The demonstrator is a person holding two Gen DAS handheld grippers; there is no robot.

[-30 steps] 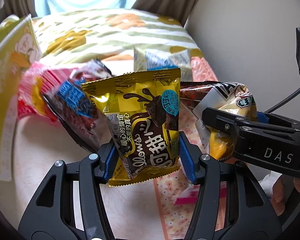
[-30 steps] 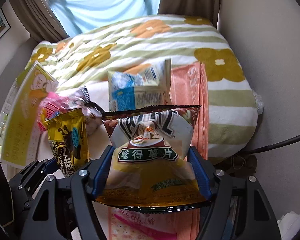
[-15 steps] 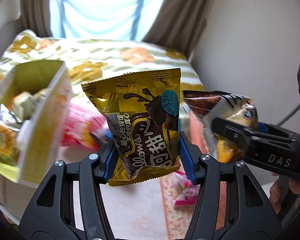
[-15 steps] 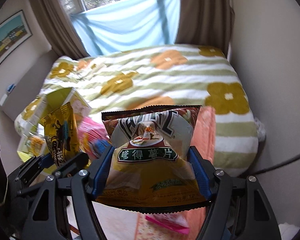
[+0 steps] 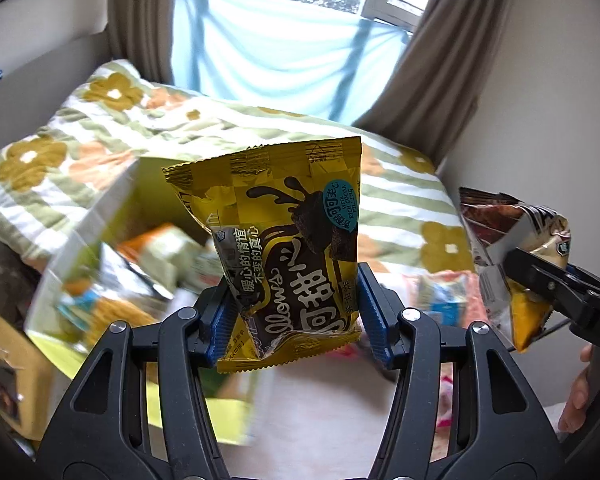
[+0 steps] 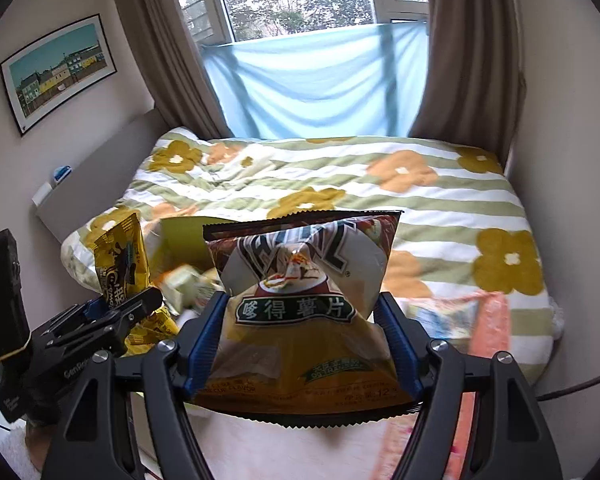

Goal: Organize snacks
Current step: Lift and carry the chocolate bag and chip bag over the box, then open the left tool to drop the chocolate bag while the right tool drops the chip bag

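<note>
My left gripper (image 5: 296, 316) is shut on a yellow chocolate snack packet (image 5: 284, 240) and holds it upright in the air. My right gripper (image 6: 304, 340) is shut on a brown and yellow potato chip bag (image 6: 304, 300), also lifted. The chip bag also shows in the left wrist view (image 5: 512, 248) at the right, and the yellow packet shows in the right wrist view (image 6: 120, 260) at the left. A yellow-green cardboard box (image 5: 100, 240) holding several snacks lies below and left of the left gripper, blurred.
A bed with a striped flowered quilt (image 6: 340, 184) fills the background, under a window with a blue cloth (image 6: 320, 80). A blue and white snack pack (image 5: 440, 300) lies on an orange patterned cloth (image 6: 488, 332) at the right. A wall stands at the right.
Both grippers have risen and tilted up with their packets; the window has come into view. The yellow-green box has moved towards the middle, under the left gripper.
</note>
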